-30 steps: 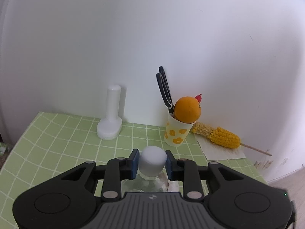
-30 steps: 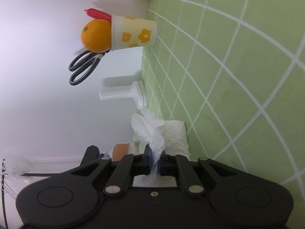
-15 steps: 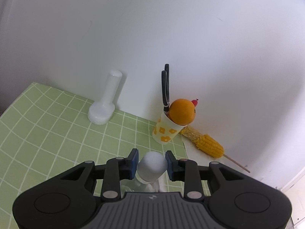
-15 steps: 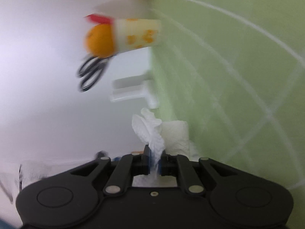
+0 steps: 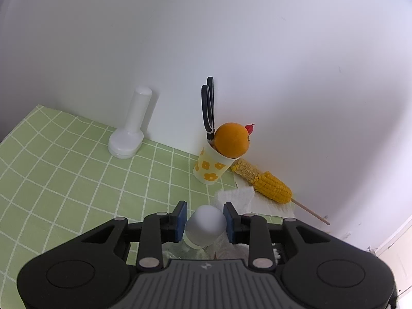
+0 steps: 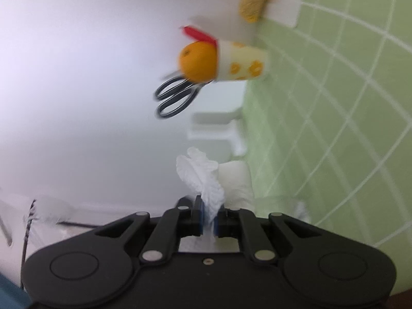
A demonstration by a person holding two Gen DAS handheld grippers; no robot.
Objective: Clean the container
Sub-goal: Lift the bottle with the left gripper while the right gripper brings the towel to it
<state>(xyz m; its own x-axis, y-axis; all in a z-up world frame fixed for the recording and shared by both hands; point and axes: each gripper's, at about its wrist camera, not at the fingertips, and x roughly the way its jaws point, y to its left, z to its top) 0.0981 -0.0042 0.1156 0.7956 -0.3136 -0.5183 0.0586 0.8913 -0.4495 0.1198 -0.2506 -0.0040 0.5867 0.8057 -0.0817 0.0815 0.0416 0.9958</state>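
The white wall (image 5: 231, 38) fills most of the left wrist view, and the tabletop (image 5: 64, 180) under its green checked cover meets the wall's foot. Against the wall stands a flower-printed cup (image 5: 209, 167), the landmark here, carrying an orange (image 5: 233, 140) on its rim and black scissors (image 5: 208, 105) handles-up behind the orange. Left of the cup, well apart, is a white plastic stand (image 5: 131, 128) with a tall neck. Right of the cup, touching it or nearly so, a half-eaten corn cob (image 5: 265, 184) on a stick lies on a paper sheet (image 5: 262, 206).

The left gripper (image 5: 205, 222) sits nearer the camera than the cup, and its blue-padded jaws are clamped on the container (image 5: 205, 228), a clear bottle with a rounded white cap (only its top shows; the body drops out of sight below the gripper).

In the right wrist view, which is rolled sideways and blurred, the right gripper (image 6: 209, 221) is closed tight on a crumpled white paper towel (image 6: 203, 180), whose loose end fans out past the fingertips, nearer the camera than the cup (image 6: 242, 60).
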